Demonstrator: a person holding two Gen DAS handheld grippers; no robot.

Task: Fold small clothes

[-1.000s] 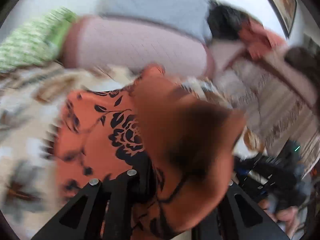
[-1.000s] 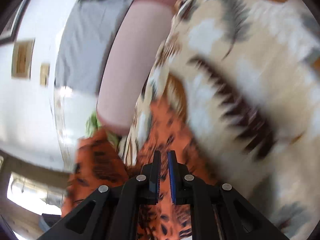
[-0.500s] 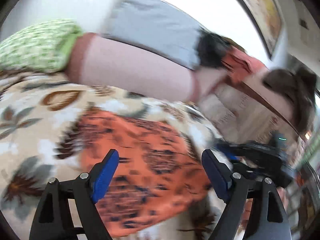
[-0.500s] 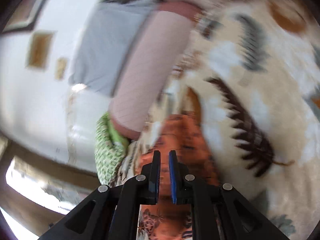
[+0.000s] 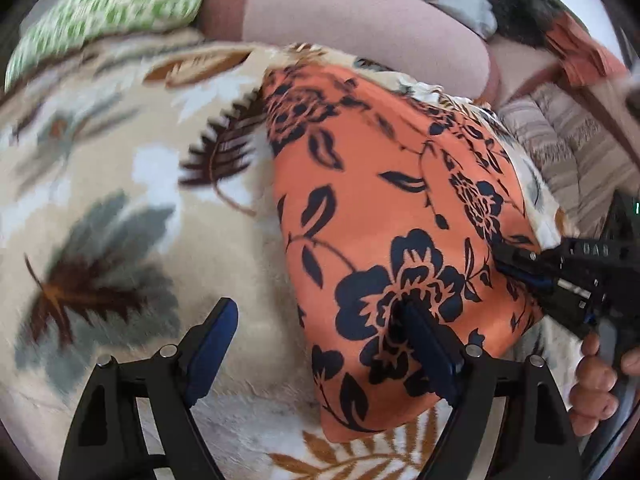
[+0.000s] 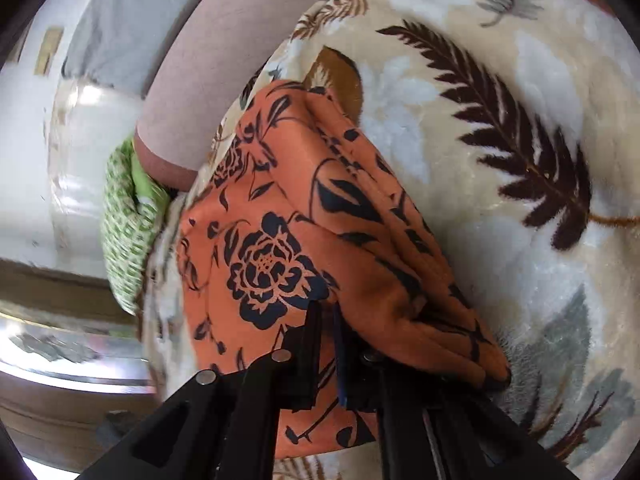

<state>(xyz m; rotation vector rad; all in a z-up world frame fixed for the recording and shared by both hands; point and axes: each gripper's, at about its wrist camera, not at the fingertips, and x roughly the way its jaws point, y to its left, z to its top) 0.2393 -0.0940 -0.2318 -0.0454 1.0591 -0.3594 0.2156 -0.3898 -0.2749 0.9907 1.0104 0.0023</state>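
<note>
An orange garment with black flowers (image 5: 384, 216) lies folded on a leaf-patterned blanket (image 5: 120, 208). My left gripper (image 5: 316, 320) is open and holds nothing; its right finger rests on the garment's near part and its left finger is over the blanket. My right gripper (image 6: 326, 312) is shut on the garment's edge, and the cloth (image 6: 280, 240) bunches over its fingers. The right gripper also shows in the left wrist view (image 5: 520, 268), at the garment's right edge.
A pink bolster (image 5: 360, 36) and a green patterned pillow (image 5: 100, 12) lie at the far side of the blanket. A grey pillow (image 6: 132, 20) sits behind the bolster. A striped cloth (image 5: 568, 148) lies to the right. A hand (image 5: 596, 380) holds the right gripper.
My left gripper let go of the garment, opened wide and came down over its near part. The garment dropped flat on the blanket. My right gripper stayed shut on the cloth.
</note>
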